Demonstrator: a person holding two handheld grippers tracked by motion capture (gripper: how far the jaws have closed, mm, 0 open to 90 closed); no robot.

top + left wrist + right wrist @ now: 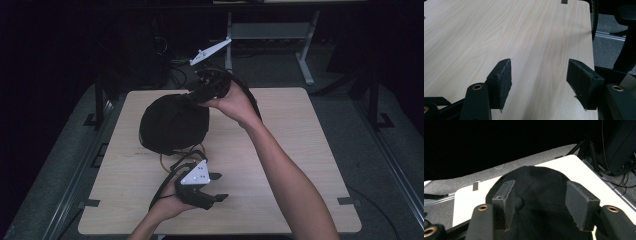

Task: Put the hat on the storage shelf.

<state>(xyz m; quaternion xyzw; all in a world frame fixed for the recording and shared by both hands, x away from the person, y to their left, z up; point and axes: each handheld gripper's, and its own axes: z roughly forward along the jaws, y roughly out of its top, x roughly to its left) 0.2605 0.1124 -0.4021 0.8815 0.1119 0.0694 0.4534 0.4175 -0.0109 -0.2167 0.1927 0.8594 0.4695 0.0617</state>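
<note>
A black cap (172,122) lies crown up on the pale wooden table (300,150), left of centre. My right gripper (196,96) reaches in from the far right and sits at the cap's far edge. In the right gripper view its jaws stand apart over the cap's crown (539,185), with the top button by the left pad (505,200); neither pad presses on the fabric. My left gripper (218,186) rests near the table's front, pointing right. In the left gripper view the left gripper (539,80) is open over bare wood, with nothing between its pads.
A yellow cable loop (165,161) lies on the table just in front of the cap. Behind the table stand a grey desk frame (306,60) and dark cables on the floor. A dark chair base (626,47) stands past the table's right edge.
</note>
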